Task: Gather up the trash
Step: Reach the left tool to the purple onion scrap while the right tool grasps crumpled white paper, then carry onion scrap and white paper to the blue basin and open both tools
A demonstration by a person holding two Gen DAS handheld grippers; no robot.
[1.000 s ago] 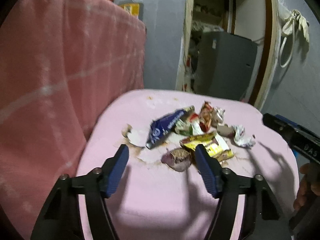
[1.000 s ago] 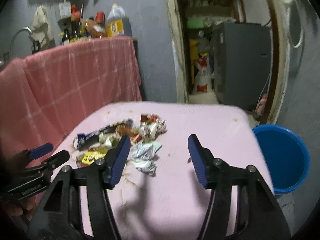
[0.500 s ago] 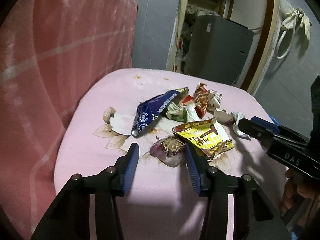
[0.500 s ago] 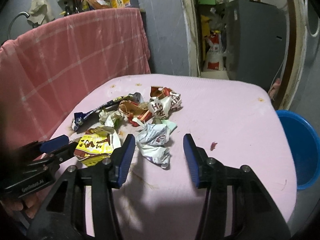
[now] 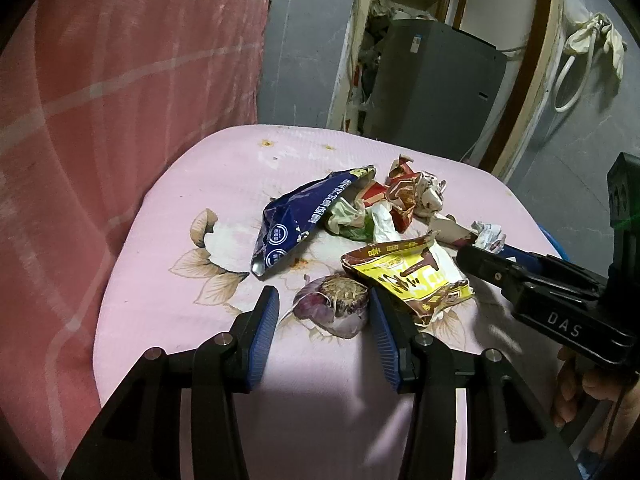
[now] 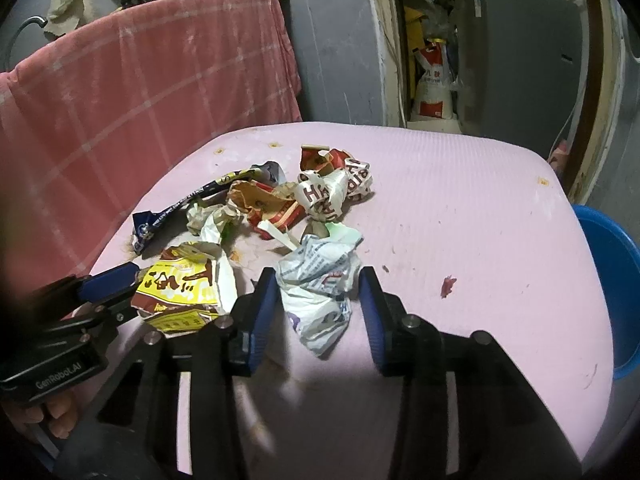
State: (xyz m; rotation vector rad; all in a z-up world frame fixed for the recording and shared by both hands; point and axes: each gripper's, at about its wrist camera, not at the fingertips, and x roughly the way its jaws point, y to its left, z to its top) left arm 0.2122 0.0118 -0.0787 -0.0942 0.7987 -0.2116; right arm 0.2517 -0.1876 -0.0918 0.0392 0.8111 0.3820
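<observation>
A heap of trash lies on the pink table (image 5: 328, 400). In the left wrist view my left gripper (image 5: 324, 312) is open, its fingers on either side of a purple onion scrap (image 5: 332, 308). A yellow snack wrapper (image 5: 412, 276) and a blue foil packet (image 5: 304, 220) lie just beyond. In the right wrist view my right gripper (image 6: 318, 288) is open around a crumpled white wrapper (image 6: 320, 288). The yellow wrapper (image 6: 184, 292) lies to its left, red and white wrappers (image 6: 332, 192) farther back.
A blue bucket (image 6: 612, 292) stands below the table's right edge. A pink checked cloth (image 5: 100, 120) hangs at the left. A grey appliance (image 5: 432, 88) stands in the doorway behind. The other gripper shows at the side in each view.
Both grippers have moved forward and down to the heap and narrowed. The left now brackets the onion scrap, the right brackets the white wrapper.
</observation>
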